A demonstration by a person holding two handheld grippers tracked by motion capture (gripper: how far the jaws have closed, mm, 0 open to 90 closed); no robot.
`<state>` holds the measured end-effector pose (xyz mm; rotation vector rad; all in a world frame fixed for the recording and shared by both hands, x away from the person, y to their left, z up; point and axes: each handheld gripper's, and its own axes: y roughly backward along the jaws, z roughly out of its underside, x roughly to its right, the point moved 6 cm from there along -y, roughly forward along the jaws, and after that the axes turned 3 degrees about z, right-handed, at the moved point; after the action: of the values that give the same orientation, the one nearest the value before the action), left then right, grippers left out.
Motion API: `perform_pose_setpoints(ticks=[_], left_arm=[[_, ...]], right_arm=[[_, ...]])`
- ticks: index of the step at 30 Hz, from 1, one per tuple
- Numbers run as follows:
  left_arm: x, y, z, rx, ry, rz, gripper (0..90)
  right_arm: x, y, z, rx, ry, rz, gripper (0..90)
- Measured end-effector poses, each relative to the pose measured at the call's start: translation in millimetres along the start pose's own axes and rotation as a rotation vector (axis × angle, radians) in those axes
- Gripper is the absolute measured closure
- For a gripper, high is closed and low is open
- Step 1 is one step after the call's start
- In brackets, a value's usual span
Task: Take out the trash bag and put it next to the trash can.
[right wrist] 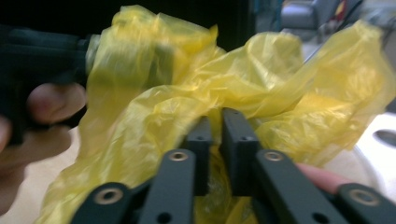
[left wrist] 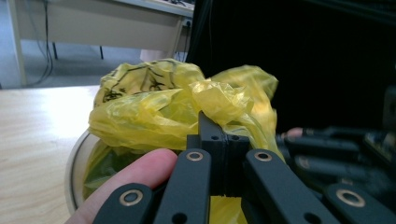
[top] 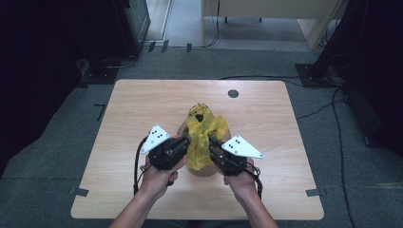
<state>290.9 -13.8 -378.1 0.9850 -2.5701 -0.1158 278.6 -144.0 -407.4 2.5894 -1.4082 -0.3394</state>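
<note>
A grey carpeted floor (top: 43, 156) spreads around a light wooden table (top: 142, 102) with rounded corners that takes up the middle of the high view; dark equipment stands in the upper left and right of that frame, cables trail across the floor at the right, and a pale desk (top: 271, 9) sits at the top edge. A small round dark grommet (top: 233, 93) lies in the table's far part, above centre. At the middle of the table a crumpled yellow plastic bag (top: 202, 135) rises out of a round pale container (top: 205, 169), whose edge peeks out below the bag. From the bottom of the frame two forearms come in, each hand holding a gripper against the bag's lower sides: the left gripper (top: 186, 141) at centre-left, the right gripper (top: 212, 142) at centre-right. The left gripper view adds what the high view cannot give: the container's pale rim (left wrist: 74, 163) at lower left, black printing on the bag's top fold (left wrist: 140, 77), and the jaws pressed together with yellow film caught at their tips. The right gripper view, partly blurred, shows its jaws nearly together, pinching a fold of the bag (right wrist: 233, 93), with the other gripper dark at the upper left.
</note>
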Motion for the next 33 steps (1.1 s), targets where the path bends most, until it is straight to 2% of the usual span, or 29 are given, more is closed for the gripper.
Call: perform_pose_setpoints(ticks=[3,5,8,11,12,13,16,20,21,22,24,26,28,30,33], left_arm=[[-6.5,2.4,-2.8,-0.005,0.005,-0.025,90.0],[-6.7,4.1,-3.6,-0.012,-0.017,-0.039,90.0],[-4.8,5.6,-4.6,-0.02,-0.036,-0.049,89.9],[-1.6,5.6,-5.1,-0.03,-0.034,-0.034,89.9],[-1.6,5.6,-5.1,-0.03,-0.034,-0.034,89.9],[2.6,5.2,-4.6,-0.038,-0.031,-0.013,89.9],[7.9,6.3,-4.5,-0.045,-0.036,0.002,89.9],[7.5,7.3,-5.3,-0.045,-0.031,0.0,89.8],[7.3,7.6,-5.2,-0.047,-0.034,-0.002,89.8],[6.9,7.9,-5.1,-0.047,-0.042,-0.009,89.6],[8.0,9.9,-4.5,-0.04,-0.095,-0.052,87.3],[10.1,12.4,-4.5,-0.032,-0.121,-0.055,78.2],[8.5,14.6,-4.7,-0.025,-0.128,-0.073,67.9],[3.8,16.7,-4.5,-0.015,-0.112,-0.087,55.4],[-4.1,21.7,-3.1,0.007,-0.106,-0.131,37.4]], right_arm=[[0.4,6.6,-1.5,0.031,-0.077,-0.073,64.1],[1.0,12.1,-3.7,0.056,-0.116,-0.125,55.1],[-1.3,16.9,-4.6,0.07,-0.112,-0.165,44.5],[-8.5,18.3,-5.4,0.069,-0.101,-0.215,37.5],[-12.0,17.3,-5.5,0.059,-0.089,-0.219,35.8],[-15.4,14.8,-5.0,0.038,-0.066,-0.211,34.0],[-24.1,4.0,-1.9,-0.048,0.021,-0.148,29.1],[-33.9,-7.7,-2.9,-0.114,0.045,-0.093,25.0],[-37.0,-9.7,-2.8,-0.122,0.059,-0.08,28.2],[-40.0,-11.9,-1.8,-0.135,0.076,-0.068,36.3],[-44.3,-16.5,2.2,-0.188,0.089,-0.042,50.5],[-44.7,-18.2,2.9,-0.197,0.091,-0.02,67.6],[-42.7,-17.9,1.8,-0.19,0.057,-0.027,80.0],[-39.4,-17.0,0.7,-0.174,0.045,-0.021,85.9],[-35.3,-14.1,-1.2,-0.142,0.043,0.007,87.5]])
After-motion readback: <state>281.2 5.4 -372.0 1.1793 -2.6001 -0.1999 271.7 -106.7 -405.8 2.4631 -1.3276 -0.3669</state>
